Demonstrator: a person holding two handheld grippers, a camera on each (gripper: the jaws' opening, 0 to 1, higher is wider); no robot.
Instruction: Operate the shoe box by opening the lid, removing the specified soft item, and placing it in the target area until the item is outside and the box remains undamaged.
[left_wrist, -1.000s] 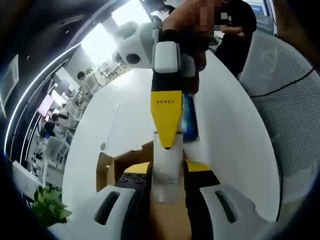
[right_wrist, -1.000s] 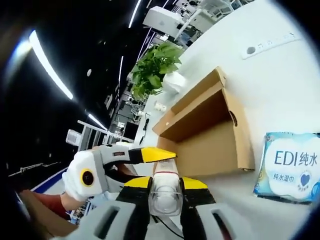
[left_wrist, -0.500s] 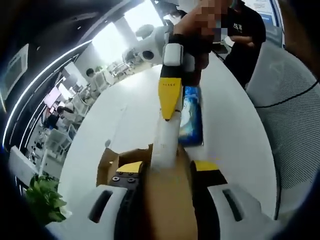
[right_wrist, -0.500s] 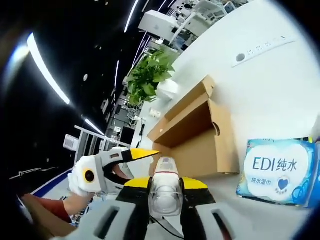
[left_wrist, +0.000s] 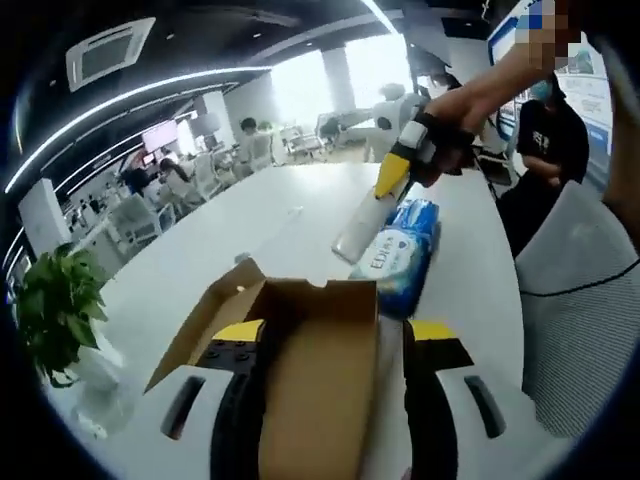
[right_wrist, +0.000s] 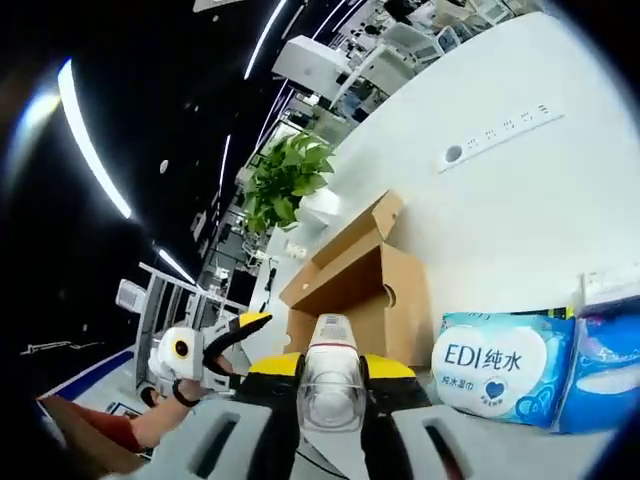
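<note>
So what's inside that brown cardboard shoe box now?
The open brown cardboard shoe box shows only bare inner walls in both views. Its floor is hidden by its own sides. The blue wet-wipes pack lies outside, on the white table.

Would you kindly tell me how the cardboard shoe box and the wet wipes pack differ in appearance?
The shoe box is plain brown cardboard, rigid and angular; the wet wipes pack is a soft, rounded, glossy blue-and-white pack. The shoe box stands open with its lid raised; the wet wipes pack looks closed and carries printed lettering. Both rest on the white table.
</note>
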